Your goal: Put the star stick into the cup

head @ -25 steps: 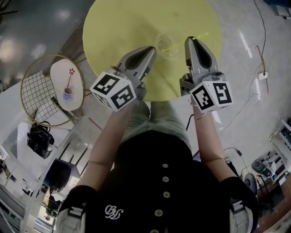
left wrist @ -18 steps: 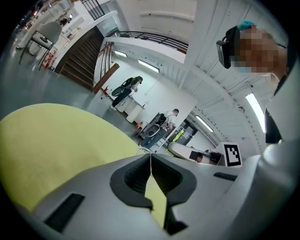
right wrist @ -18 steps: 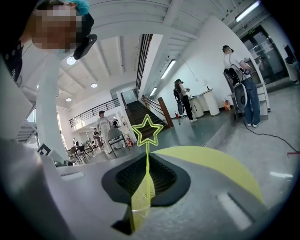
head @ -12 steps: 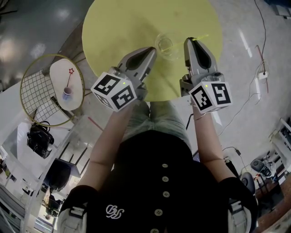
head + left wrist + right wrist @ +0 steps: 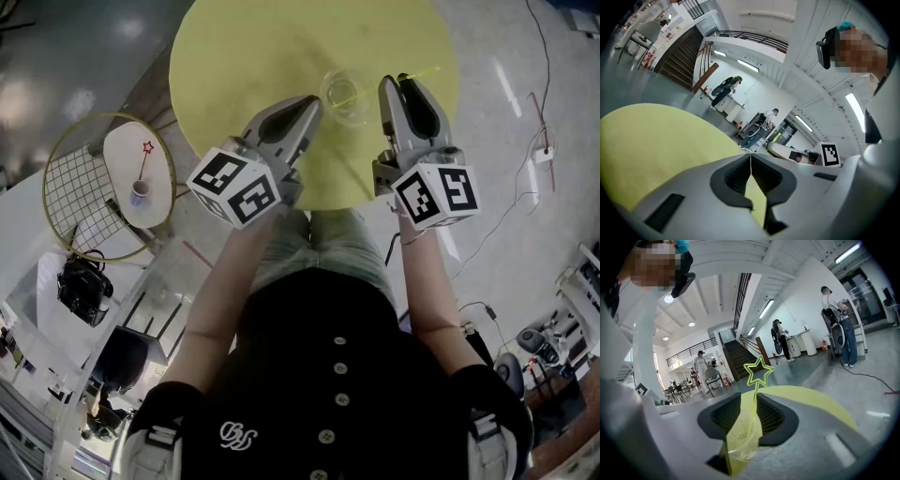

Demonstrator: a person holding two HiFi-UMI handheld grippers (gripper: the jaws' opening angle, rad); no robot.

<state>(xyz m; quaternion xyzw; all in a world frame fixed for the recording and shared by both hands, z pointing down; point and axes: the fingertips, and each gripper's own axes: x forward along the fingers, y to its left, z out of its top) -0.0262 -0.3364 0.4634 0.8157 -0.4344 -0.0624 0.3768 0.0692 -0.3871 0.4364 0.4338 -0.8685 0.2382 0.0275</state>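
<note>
My left gripper (image 5: 313, 101) hangs over the near part of the yellow worktop (image 5: 262, 47). Its fingers (image 5: 733, 177) are pressed tip to tip with nothing between them, and through the slit lower down I see only worktop. Just right of it the clear cup (image 5: 342, 94) stands on the worktop, between the two grippers in the head view. The star stick (image 5: 753, 406) is in the cup, leaning, with its foot at the bottom and its yellow-green star well above the rim. My right gripper (image 5: 397, 82) sits just right of the cup. Its fingers (image 5: 774, 416) are opening: a gap shows between them, and the stick's shaft runs up through that gap, with the cup showing low in it. Neither pad presses on the shaft, though I can't tell whether it brushes the right one.
</note>
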